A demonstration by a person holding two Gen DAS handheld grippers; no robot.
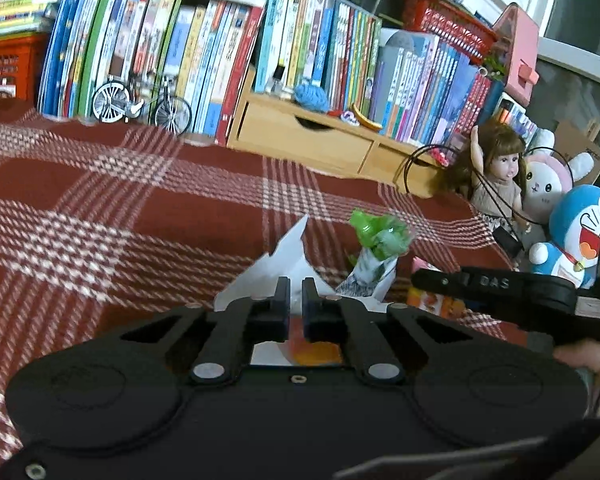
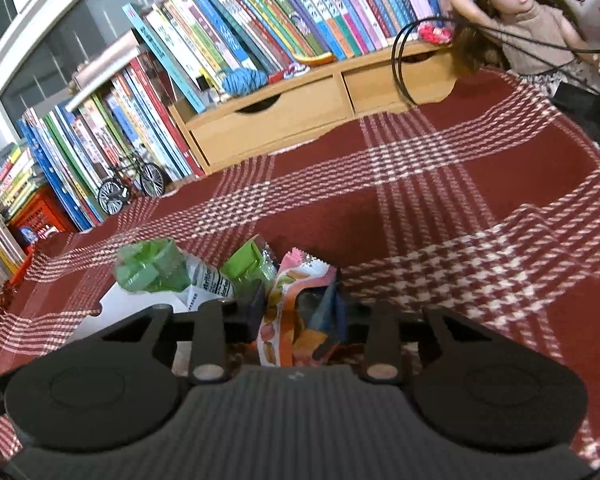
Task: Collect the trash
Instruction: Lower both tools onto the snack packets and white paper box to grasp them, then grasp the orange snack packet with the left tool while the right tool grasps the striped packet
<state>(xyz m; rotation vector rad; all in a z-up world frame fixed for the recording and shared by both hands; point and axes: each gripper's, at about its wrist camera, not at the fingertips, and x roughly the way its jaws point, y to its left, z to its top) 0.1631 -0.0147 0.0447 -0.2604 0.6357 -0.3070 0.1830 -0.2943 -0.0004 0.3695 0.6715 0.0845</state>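
Item: trash cluster, lower centre of both views, lying on the red plaid cloth (image 2: 480, 168). It comprises a white paper scrap (image 1: 288, 256), a crushed green plastic bottle (image 1: 380, 236) with a printed label, and a pink-orange snack wrapper (image 2: 292, 308), all touching or overlapping.

Your left gripper (image 1: 296, 300): jaws drawn nearly together, with the paper scrap rising from between them; it appears pinched by one edge only.

Your right gripper (image 2: 300, 312): jaws partly closed around the snack wrapper, left pad against it; the right pad is hidden behind the foil, so I cannot tell if the clamp is firm.

Hazards: the paper may tear or slide free if you lift fast. The wrapper is slick and crumpled, so it could slip out. Your two grippers sit just beside each other, with the right one's arm crossing the lower right of the left view, and a sideways swing would knock them together or roll the bottle away.

Room: open cloth toward upper left and centre. Far edge is crowded by the wooden drawer unit (image 2: 284, 108), books (image 1: 204, 48), a model bicycle (image 1: 140, 104), and a doll (image 2: 528, 12) with a looping black cable (image 2: 396, 68) at upper right.
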